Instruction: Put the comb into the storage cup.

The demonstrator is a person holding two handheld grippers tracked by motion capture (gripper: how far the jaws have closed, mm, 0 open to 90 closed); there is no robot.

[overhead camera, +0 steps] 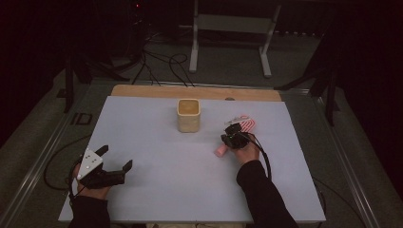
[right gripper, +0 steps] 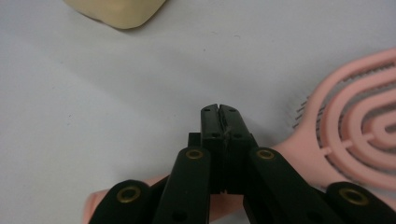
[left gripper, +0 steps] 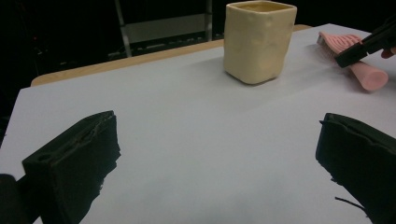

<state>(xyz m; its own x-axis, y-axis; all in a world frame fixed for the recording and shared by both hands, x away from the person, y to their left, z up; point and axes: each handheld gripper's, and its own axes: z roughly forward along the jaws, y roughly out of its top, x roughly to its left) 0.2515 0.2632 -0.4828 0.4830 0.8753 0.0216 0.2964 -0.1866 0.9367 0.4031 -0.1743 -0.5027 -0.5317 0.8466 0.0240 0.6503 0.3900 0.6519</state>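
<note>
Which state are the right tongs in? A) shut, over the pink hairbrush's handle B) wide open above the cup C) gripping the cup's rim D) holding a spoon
A: in the right gripper view the right tongs have their jaws pressed together above the pink hairbrush, apart from the cream cup.

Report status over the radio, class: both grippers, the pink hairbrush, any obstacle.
Left gripper open, idle. Right gripper shut above the pink hairbrush handle; grip unclear. Cream cup stands apart, not blocking.

Two black two-jaw grippers — left gripper (overhead camera: pixel 115 159) topped by a grey three-cornered plate with dark dots. Right gripper (right gripper: pixel 219 109): brass-ringed screws, trailing black cable. Dark long sleeves — both forearms.
</note>
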